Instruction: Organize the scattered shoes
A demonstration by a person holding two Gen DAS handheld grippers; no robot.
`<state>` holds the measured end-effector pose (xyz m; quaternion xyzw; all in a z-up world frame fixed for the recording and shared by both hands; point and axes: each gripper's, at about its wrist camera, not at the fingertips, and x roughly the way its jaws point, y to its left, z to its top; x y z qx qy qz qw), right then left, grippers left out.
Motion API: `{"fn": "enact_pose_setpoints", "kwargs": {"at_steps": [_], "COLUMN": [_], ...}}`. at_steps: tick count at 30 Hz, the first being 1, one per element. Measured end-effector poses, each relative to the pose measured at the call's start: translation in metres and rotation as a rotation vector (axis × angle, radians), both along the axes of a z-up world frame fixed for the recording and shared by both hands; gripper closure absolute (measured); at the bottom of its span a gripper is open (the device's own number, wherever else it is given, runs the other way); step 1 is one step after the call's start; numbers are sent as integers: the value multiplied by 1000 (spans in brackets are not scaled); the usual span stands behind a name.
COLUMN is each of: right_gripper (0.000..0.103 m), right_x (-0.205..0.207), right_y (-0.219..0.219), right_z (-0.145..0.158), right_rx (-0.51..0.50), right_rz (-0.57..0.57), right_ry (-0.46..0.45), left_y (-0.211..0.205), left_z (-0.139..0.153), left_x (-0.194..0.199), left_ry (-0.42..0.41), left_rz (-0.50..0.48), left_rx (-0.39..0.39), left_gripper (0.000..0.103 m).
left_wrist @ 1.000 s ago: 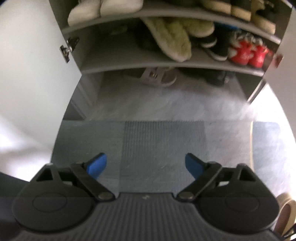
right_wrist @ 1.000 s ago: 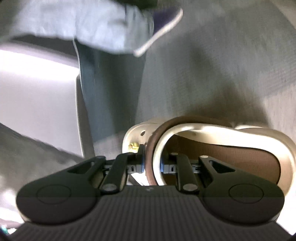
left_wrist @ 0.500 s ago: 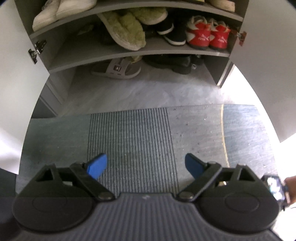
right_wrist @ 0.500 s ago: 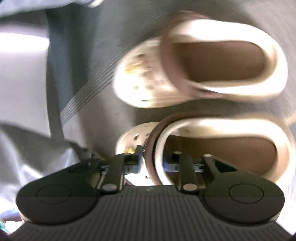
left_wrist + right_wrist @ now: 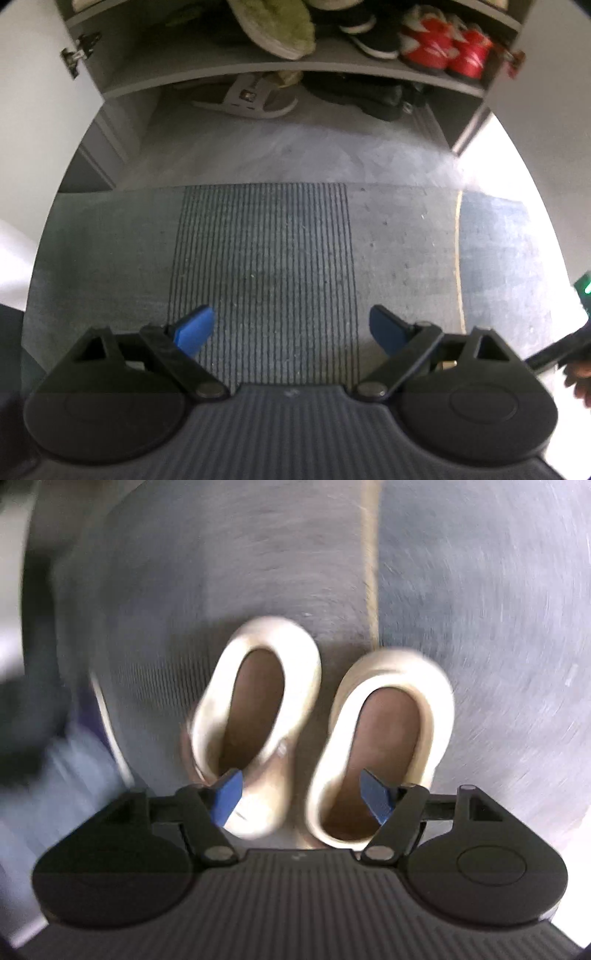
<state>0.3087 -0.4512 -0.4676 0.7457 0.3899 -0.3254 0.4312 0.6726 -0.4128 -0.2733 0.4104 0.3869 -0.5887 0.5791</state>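
The right tongs are standing wide apart, gripping nothing, and hanging over a pair of cream clogs with brown insides. The left clog and the right clog are lying side by side on the grey mat, just beside each other with a narrow gap between them, their open heel ends pointing to the far side. One blue pad is sitting over the near end of the left clog, the other over the near end of the right clog; whether either pad is touching a clog cannot be told, as the view is blurred. At the left edge a dark shoe and a pale trouser leg are showing, smeared by blur.

The left tongs are also spread wide and holding nothing, hovering above the ribbed middle strip of the mat. Beyond the mat, on the far side, an open shoe cabinet is standing with red sneakers at the right of one shelf, fluffy greenish slippers to their left, and a grey slide sandal lying on the floor level beneath. At the near right edge, part of a hand is showing.
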Motion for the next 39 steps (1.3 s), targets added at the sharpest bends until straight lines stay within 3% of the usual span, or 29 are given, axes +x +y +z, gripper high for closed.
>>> {"fn": "enact_pose_setpoints", "kwargs": {"at_steps": [2,8,10,15,16,17,18,23,27,32,34,35,39], "right_gripper": [30,21,19,17,24,37,71,74,74,74,74,74,73], "right_x": [5,39,50,88,95,96,94,87,95,130,146,162,216], "right_y": [14,30,31,34,34,33,33,35,34,-1,-19,-36,-86], "right_z": [-35,-64,-67,-75,-74,-71,-67,-41,-15,54,76,96,145], "right_rx": [150,303,308,300,289,270,253,177,127,36,6,-21,-85], "right_rz": [-128,-176,-125,82,121,126,116,60,55,45,50,57,104], "right_ry": [83,123,142,286,296,289,281,252,285,248,231,221,225], "left_y": [-2,-8,-8,-10,-10,-9,-8,-3,12,24,18,10,-9], "left_z": [1,4,3,-1,-1,0,2,17,29,47,65,87,139], "left_x": [0,-1,0,2,1,-1,-1,-3,-5,28,48,63,109], "left_ry": [5,16,17,-21,-29,-48,-56,-45,-100,-146,-102,-83,-84], "left_rz": [10,25,24,13,7,-16,-27,-2,-81,-105,-92,-97,-188], "left_rx": [1,7,15,19,13,-5,-14,-64,-126,-94,-87,-113,-189], "left_gripper": [10,10,10,10,10,10,10,10,10,15,15,15,9]}}
